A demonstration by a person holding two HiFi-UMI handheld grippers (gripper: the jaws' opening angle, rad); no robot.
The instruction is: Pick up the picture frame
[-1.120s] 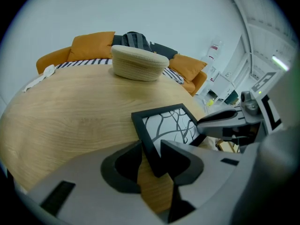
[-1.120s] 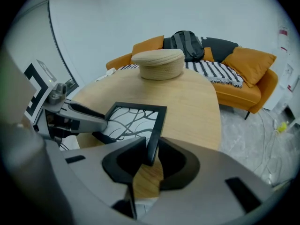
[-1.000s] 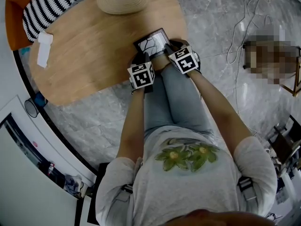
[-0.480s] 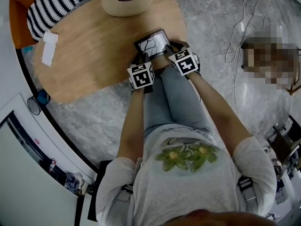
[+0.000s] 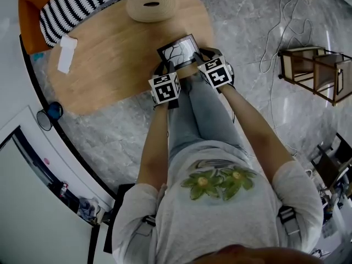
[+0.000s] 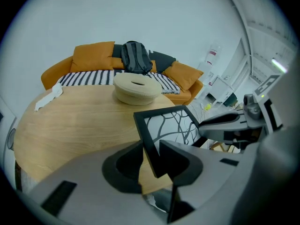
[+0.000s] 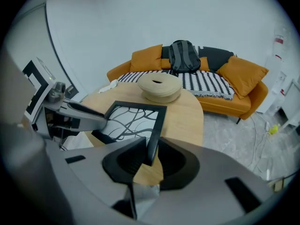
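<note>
The picture frame is held over the near edge of the counter.

The left hand-held gripper is closing on the left rail. The right hand-held gripper clamps the right rail.

Risk: with both grips on thin edges, the frame may pivot or slip.

No writing appears legible. Only branch artwork shows.

The picture frame looks matt black, the table smooth pale wood (visible grain), the floor glossy marble-like stone.
</note>
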